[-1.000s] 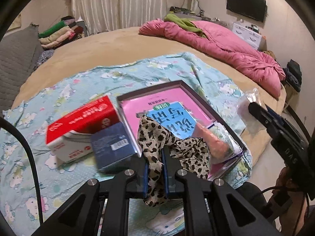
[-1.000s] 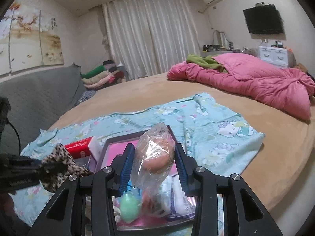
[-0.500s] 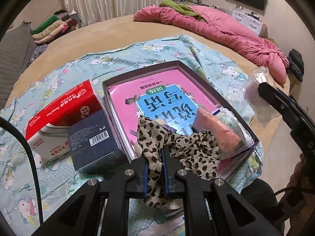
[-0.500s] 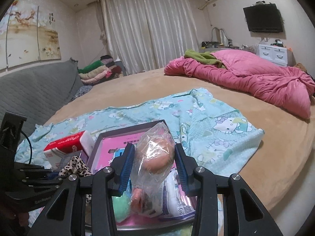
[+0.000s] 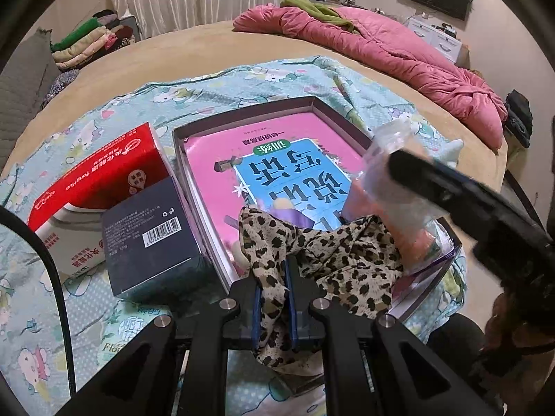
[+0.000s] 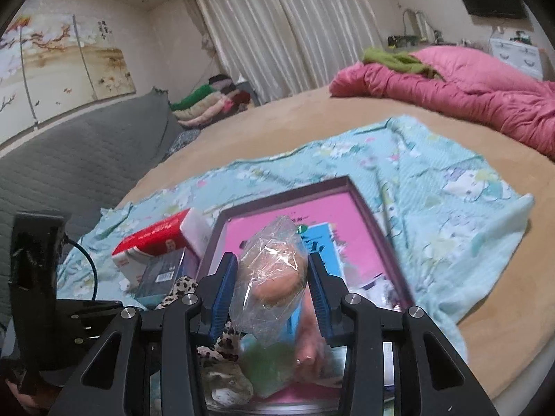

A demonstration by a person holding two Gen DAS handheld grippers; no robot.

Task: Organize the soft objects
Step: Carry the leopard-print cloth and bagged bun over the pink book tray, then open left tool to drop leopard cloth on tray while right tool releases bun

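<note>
The left tongs point(image 5: 272, 298) are pinched tight on the leopard scarf point(image 5: 322, 253), which trails over the near edge of the shallow box point(image 5: 242, 114). The right tongs point(image 6: 272, 287) clasp a clear bagged toy point(image 6: 274, 277) above that box. Both soft things seem mid-placement; next, lower each into the box and release.

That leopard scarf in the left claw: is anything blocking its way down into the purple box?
Partly. The leopard scarf already drapes over the box's near edge, but the right claw, holding a clear plastic bag, hangs over the box's right side. The pink book's far half looks free.
</note>
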